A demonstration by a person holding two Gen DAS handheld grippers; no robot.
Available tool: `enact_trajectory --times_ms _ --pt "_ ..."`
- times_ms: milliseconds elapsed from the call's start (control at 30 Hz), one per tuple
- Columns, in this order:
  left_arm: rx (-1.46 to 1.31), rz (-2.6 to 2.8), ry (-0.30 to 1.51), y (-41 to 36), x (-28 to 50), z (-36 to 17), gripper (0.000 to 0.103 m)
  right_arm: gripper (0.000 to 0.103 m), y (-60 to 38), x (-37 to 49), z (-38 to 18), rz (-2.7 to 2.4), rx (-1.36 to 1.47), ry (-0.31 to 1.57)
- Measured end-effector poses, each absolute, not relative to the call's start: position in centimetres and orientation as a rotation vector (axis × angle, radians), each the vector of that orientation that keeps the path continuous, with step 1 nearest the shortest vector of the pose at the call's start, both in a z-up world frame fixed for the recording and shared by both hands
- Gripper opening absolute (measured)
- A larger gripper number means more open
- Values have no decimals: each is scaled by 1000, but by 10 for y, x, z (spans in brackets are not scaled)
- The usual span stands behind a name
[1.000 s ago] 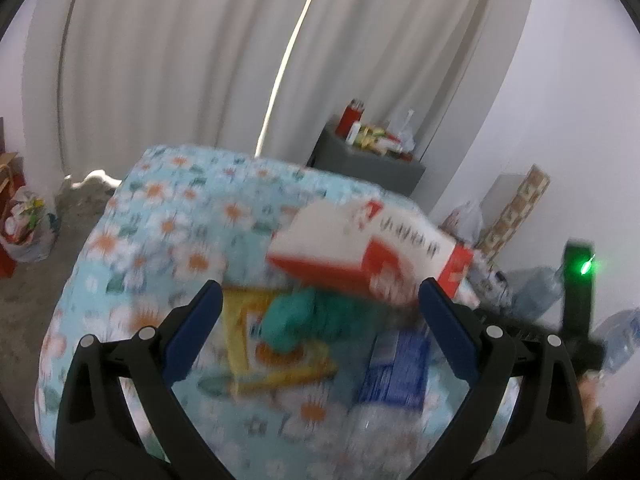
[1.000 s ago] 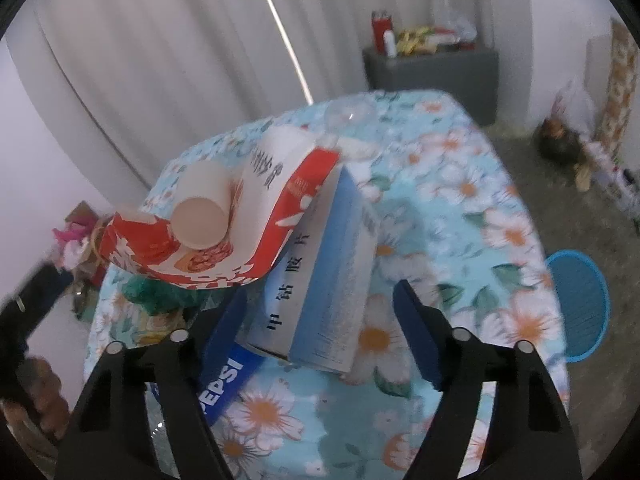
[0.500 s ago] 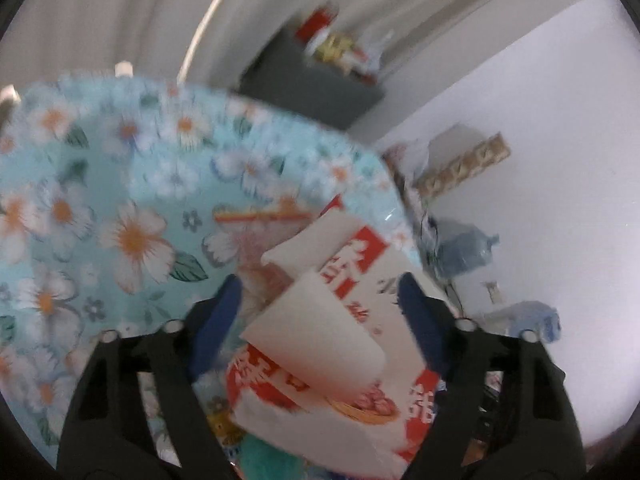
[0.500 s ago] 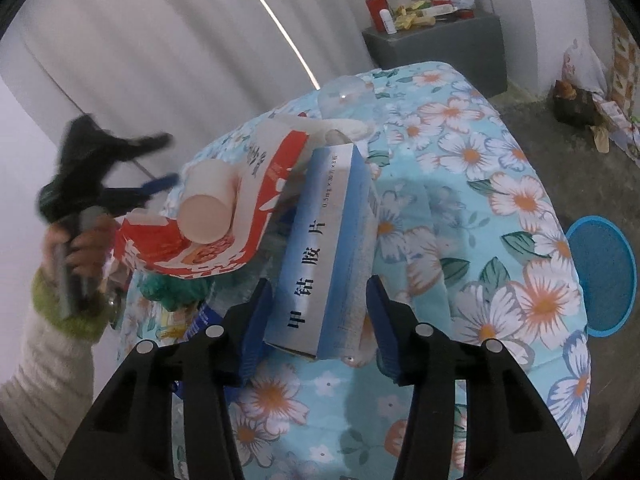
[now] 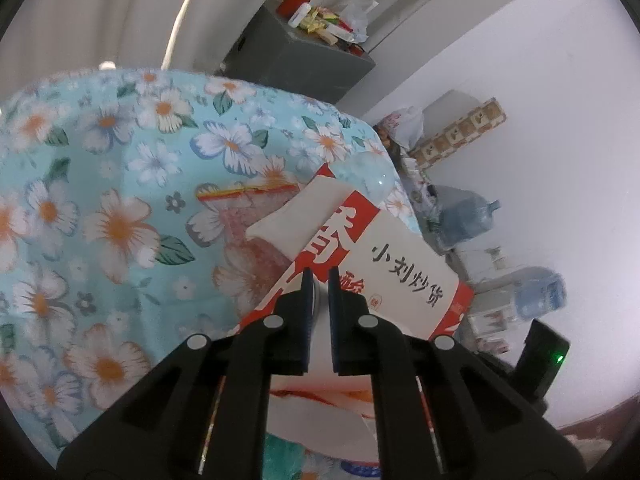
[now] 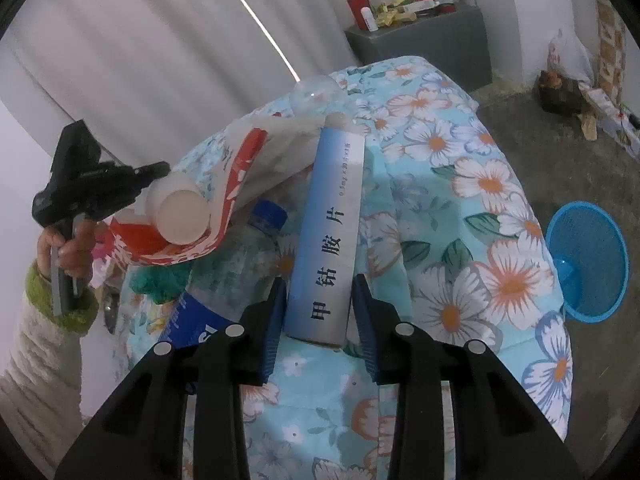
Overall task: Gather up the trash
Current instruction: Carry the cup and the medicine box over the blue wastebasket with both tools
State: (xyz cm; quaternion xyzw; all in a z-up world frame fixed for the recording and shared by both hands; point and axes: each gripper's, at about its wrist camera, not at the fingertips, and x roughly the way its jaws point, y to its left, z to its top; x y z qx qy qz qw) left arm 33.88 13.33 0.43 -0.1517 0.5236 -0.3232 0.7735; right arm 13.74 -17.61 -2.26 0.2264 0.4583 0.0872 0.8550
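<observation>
Two pieces of trash lie on the flowered tablecloth (image 6: 500, 280): the blue medicine box (image 6: 332, 232), long axis pointing away, pinched at its near end by the closing right gripper (image 6: 320, 312); the left gripper (image 5: 318, 288), nearly closed, clamps the red-and-white paper bag (image 5: 384, 264).

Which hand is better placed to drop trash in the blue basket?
Likely the right gripper: jaws just closing on the blue-and-white box, it is nearest the basket; the left gripper, just closed on the red-and-white bag, is across the table.

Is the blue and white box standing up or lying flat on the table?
Lying flat: the blue and white box rests lengthwise on the flowered tablecloth, printed face up.
</observation>
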Motion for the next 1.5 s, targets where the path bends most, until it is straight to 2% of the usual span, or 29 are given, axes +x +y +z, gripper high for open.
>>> enact_trajectory --times_ms 233,533,967,1500 --pt "-312 -686 1032 140 320 32 1 32 -192 125 -23 177 583 922" --pt "-286 -630 870 140 294 89 1 30 -224 89 -7 135 675 818" --pt "-209 -647 713 96 240 163 1 30 -263 52 9 103 720 721" --pt "-113 -833 722 -37 199 165 1 30 -303 12 12 21 768 650"
